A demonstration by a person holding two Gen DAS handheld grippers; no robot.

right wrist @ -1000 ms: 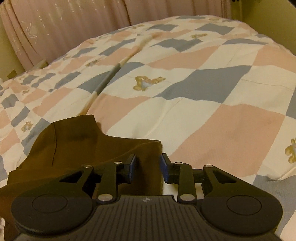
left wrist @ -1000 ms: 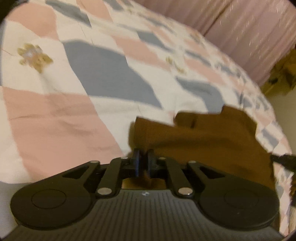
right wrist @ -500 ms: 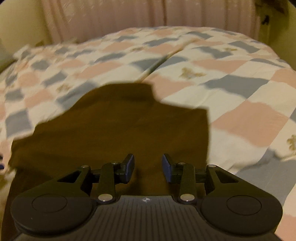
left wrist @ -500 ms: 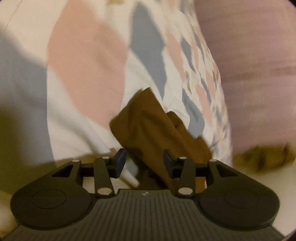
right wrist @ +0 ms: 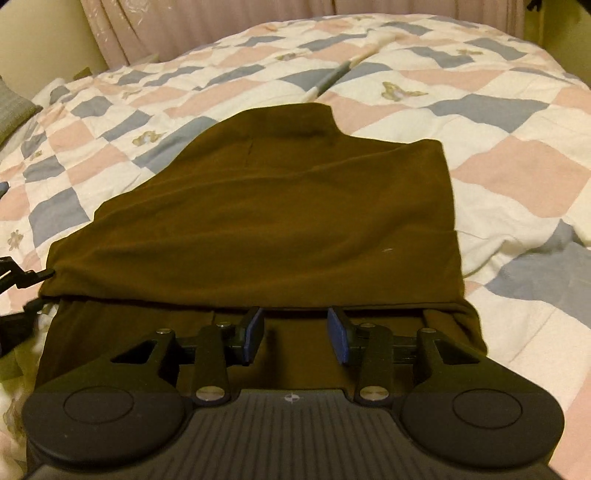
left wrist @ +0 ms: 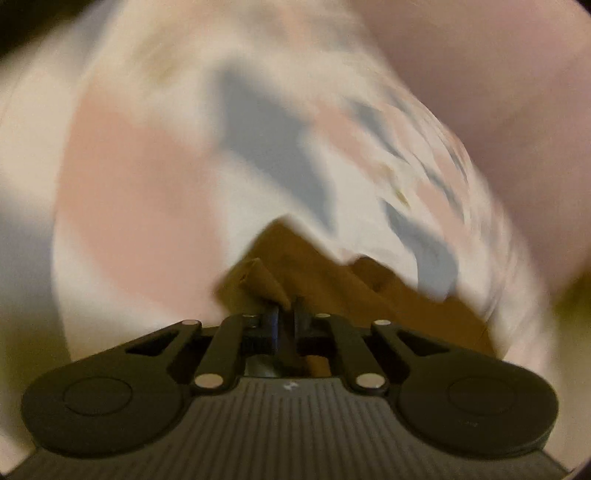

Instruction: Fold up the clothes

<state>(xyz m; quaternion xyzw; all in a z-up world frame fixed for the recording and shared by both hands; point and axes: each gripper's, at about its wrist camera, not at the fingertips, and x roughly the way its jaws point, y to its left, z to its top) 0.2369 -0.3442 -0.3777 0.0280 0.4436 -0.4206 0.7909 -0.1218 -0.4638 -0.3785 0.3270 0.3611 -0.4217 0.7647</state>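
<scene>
A dark brown garment (right wrist: 280,206) lies folded over on the checked quilt (right wrist: 517,170), its collar end pointing away. My right gripper (right wrist: 295,334) is open and empty, hovering over the garment's near folded edge. My left gripper (left wrist: 285,323) is shut on a corner of the brown garment (left wrist: 332,280); this view is blurred by motion. The left gripper's tip also shows at the far left of the right wrist view (right wrist: 33,275), at the garment's left corner.
The pink, grey and cream quilt covers the whole bed. Pink curtains (right wrist: 207,18) hang behind it. A grey pillow (right wrist: 14,107) sits at the far left edge.
My left gripper opened half a second ago and has now shut on the garment's corner. My right gripper has pulled back, so more of the garment shows in front of it.
</scene>
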